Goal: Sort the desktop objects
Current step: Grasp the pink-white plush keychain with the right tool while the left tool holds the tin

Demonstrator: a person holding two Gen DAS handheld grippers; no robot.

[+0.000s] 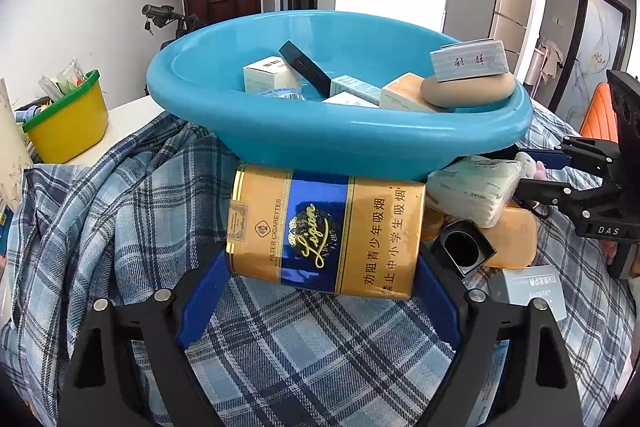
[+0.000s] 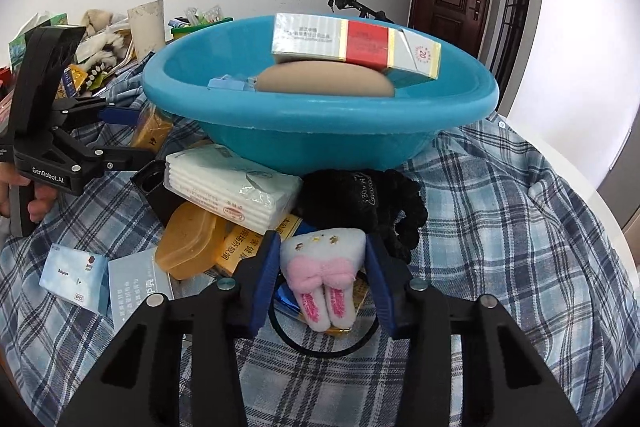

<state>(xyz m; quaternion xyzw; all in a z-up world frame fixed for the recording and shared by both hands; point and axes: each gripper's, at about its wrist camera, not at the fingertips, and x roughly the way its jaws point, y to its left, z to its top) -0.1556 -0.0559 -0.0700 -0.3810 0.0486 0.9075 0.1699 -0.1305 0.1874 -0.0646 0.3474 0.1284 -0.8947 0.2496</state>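
My left gripper (image 1: 323, 261) is shut on a gold and blue cigarette pack (image 1: 324, 231), held sideways just in front of the blue basin (image 1: 320, 123). My right gripper (image 2: 321, 241) is shut on a small white and pink plush toy (image 2: 324, 259), low over the plaid cloth (image 2: 500, 227) before the same basin (image 2: 320, 107). The basin holds several small boxes, a tan oval pad (image 2: 324, 79) and a silver and red pack (image 2: 356, 43) lying on top of it. From the left wrist view the right gripper (image 1: 532, 173) shows at the right edge.
Beside the basin lie a tissue pack (image 2: 232, 183), an orange plastic case (image 2: 192, 243), a black scrunchie (image 2: 368, 199), a black hair band (image 2: 320, 351) and pale blue boxes (image 2: 76, 275). A yellow tub (image 1: 68, 123) stands far left. A hand (image 2: 24, 195) holds the left gripper.
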